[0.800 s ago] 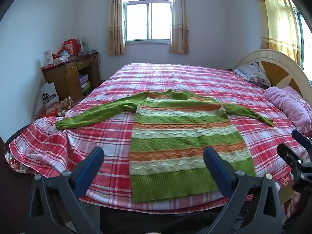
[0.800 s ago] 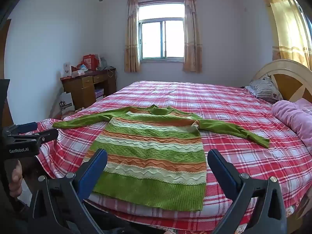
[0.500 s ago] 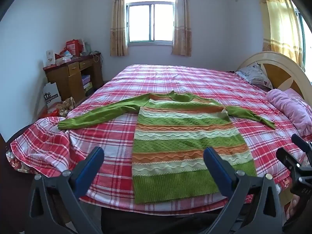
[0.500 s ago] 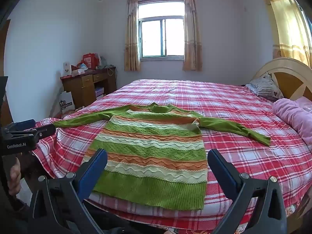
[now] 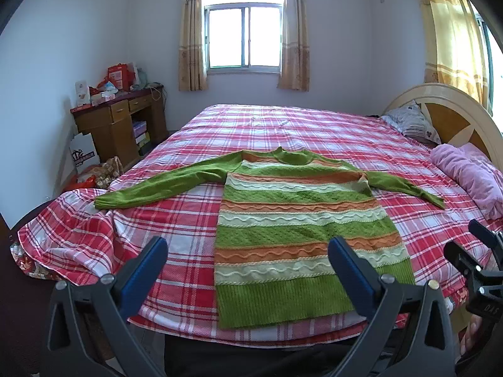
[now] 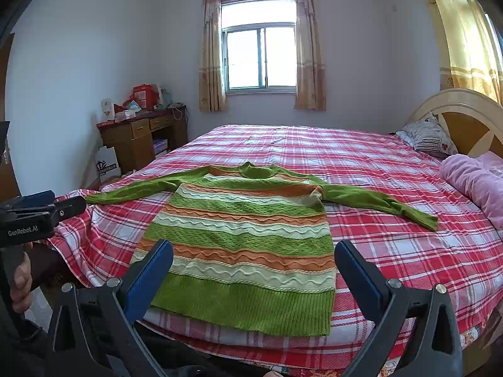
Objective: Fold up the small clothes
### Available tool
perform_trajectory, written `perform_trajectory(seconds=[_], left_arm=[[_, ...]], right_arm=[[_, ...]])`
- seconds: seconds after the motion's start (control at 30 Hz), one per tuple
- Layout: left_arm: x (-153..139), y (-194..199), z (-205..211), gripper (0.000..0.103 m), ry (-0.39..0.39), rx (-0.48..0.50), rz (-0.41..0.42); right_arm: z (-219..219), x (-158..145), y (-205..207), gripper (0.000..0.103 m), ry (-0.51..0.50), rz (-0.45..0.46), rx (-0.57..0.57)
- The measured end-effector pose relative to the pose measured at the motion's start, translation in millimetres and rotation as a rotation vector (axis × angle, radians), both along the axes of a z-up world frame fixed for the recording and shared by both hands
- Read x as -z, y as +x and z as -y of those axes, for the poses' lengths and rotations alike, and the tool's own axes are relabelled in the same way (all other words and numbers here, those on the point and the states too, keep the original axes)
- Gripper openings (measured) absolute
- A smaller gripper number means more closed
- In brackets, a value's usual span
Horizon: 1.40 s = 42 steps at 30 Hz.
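Observation:
A green, orange and cream striped knit sweater (image 5: 301, 235) (image 6: 248, 238) lies flat on the red plaid bed (image 5: 176, 229) (image 6: 393, 245), hem toward me, both sleeves spread out sideways. My left gripper (image 5: 246, 248) hovers short of the hem with its blue-padded jaws wide open and nothing between them. My right gripper (image 6: 253, 251) is held the same way before the hem, open and empty. Each view catches the other gripper at its edge: the right one (image 5: 478, 251) and the left one (image 6: 41, 210), with a hand on its handle.
A pink blanket (image 5: 468, 176) and a patterned pillow (image 5: 411, 125) lie at the right by the wooden headboard (image 6: 462, 119). A cluttered wooden desk (image 5: 119, 119) stands at the left wall, with bags (image 5: 97, 172) on the floor beside it. A curtained window (image 5: 242, 36) is at the back.
Both views have shifted only slightly, with the sweater sitting a little lower in the frame. The jaws of both grippers have stayed wide open and the sweater has not moved.

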<state>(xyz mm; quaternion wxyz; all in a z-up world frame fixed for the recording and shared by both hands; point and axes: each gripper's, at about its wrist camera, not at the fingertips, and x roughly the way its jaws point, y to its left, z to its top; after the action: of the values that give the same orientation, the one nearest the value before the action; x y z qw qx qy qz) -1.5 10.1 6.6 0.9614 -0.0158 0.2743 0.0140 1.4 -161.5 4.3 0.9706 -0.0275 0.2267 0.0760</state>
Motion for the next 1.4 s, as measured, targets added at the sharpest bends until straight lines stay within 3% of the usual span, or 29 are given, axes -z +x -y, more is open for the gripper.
perform_trajectory(seconds=[1.4], left_arm=[[6.7,2.5,-7.7,0.103,-0.005,-0.015,-0.009]], right_arm=[[2.4,3.5,3.1,0.102,0.003,-0.022,-0.003]])
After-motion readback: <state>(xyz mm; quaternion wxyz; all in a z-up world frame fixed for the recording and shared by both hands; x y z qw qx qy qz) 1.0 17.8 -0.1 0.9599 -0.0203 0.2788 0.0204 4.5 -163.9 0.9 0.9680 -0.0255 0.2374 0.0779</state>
